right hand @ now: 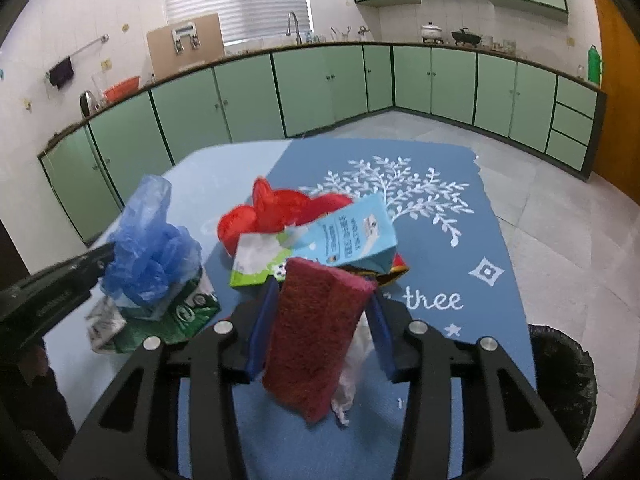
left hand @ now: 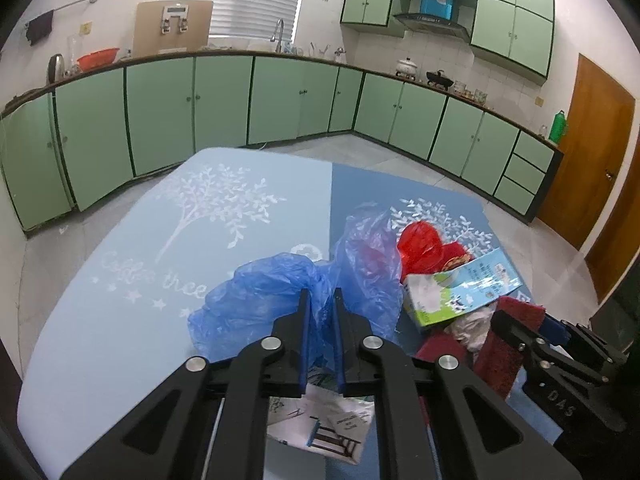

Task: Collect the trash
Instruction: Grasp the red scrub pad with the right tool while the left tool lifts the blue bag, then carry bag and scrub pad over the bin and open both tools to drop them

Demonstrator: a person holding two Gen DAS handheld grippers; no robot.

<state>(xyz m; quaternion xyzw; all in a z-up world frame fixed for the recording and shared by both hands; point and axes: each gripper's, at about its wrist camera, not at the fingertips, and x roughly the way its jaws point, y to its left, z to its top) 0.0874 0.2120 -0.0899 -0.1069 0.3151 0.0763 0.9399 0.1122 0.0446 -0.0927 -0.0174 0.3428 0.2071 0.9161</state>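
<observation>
The right gripper (right hand: 320,320) is clamped on a dark red scouring sponge (right hand: 316,336); the left gripper (left hand: 320,320) pinches a crumpled blue plastic bag (left hand: 256,300). Beyond lie a light-blue milk carton (right hand: 340,248) and red plastic wrapper (right hand: 276,212) on the blue tablecloth (right hand: 460,280).

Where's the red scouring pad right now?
In the right wrist view, the red scouring pad is clamped between the right gripper's jaws, lifted just in front of the blue milk carton.

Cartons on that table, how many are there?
2, maybe more hidden. A blue-and-green carton lies atop the pile behind the red sponge; a green-and-white carton sits flattened under the blue plastic bag.
</observation>
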